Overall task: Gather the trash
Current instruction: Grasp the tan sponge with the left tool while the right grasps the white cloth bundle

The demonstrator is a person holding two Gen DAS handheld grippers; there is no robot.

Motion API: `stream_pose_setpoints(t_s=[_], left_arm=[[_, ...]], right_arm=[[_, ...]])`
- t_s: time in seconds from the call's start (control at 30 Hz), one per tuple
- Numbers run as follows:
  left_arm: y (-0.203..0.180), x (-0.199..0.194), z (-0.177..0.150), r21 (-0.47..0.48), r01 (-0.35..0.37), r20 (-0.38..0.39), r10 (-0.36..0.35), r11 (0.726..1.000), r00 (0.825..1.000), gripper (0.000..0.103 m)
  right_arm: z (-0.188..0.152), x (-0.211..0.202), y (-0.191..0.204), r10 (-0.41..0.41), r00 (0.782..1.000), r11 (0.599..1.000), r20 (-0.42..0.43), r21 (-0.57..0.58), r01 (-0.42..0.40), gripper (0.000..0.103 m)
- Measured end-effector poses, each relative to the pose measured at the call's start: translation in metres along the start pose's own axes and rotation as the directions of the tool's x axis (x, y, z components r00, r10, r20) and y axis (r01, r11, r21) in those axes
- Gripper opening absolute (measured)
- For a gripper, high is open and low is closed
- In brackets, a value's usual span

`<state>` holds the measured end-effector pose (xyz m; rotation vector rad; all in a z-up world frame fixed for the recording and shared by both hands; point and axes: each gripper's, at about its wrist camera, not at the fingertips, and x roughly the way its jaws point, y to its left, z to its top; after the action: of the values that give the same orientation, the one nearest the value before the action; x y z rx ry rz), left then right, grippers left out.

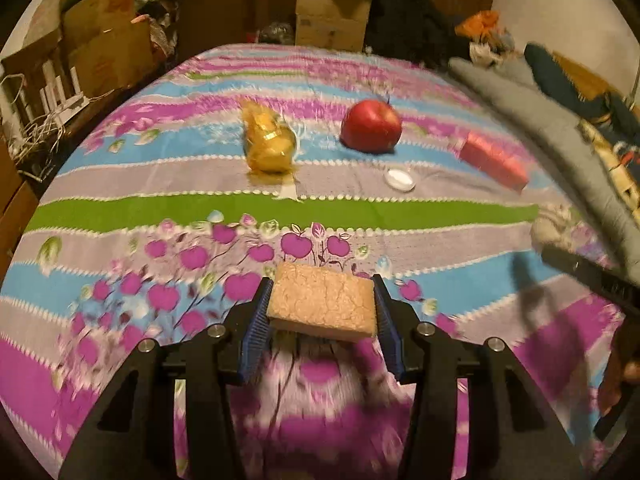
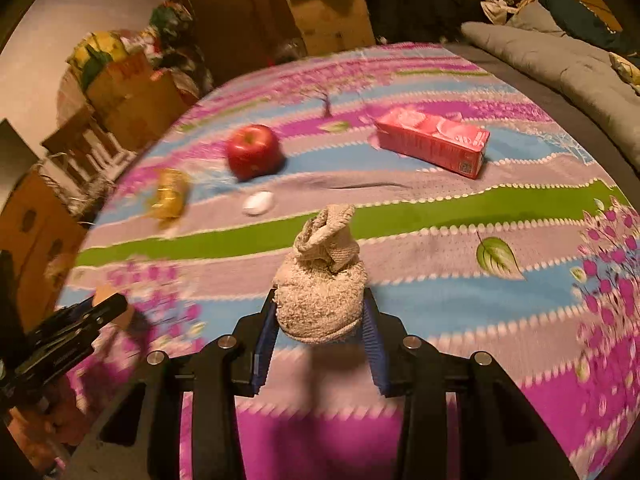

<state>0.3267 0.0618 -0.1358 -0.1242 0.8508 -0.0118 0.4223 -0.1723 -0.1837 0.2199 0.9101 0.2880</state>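
Note:
My left gripper is shut on a tan sponge and holds it above the striped flowery tablecloth. My right gripper is shut on a beige balled-up cloth, also above the cloth-covered table. On the table lie a yellow crumpled wrapper, a red apple, a pink juice carton and a small white lid. The left gripper shows at the left edge of the right wrist view.
Cardboard boxes and clutter stand beyond the table's left side, another box behind it. A grey cushion and dark bedding lie along the right.

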Motion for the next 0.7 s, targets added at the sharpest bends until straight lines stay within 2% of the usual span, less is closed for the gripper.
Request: stream_pose_setpoints(t_s=[0.17, 0.3, 0.5, 0.7], left_arm=[[-0.001, -0.049, -0.014, 0.015, -0.011, 0.044, 0.011, 1.0, 0.999, 0.046], [-0.019, -0.081, -0.029, 0.098, -0.084, 0.07, 0.077, 0.992, 0.995, 0.047], [-0.042, -0.119, -0.049, 0.167, -0.107, 0.095, 0.092, 0.98, 0.991, 0.047], [-0.06, -0.145, -0.063, 0.198, -0.102, 0.112, 0.081, 0.975, 0.99, 0.047]], right_arm=[[-0.039, -0.057, 0.028, 0.042, 0.999, 0.999, 0.0, -0.029, -0.042, 0.041], [-0.081, -0.099, 0.043, 0.066, 0.998, 0.998, -0.016, -0.011, -0.067, 0.041], [-0.137, -0.157, 0.065, 0.043, 0.999, 0.998, -0.018, -0.034, -0.044, 0.041], [-0.158, -0.212, 0.071, -0.001, 0.999, 0.999, 0.054, -0.034, 0.003, 0.041]])
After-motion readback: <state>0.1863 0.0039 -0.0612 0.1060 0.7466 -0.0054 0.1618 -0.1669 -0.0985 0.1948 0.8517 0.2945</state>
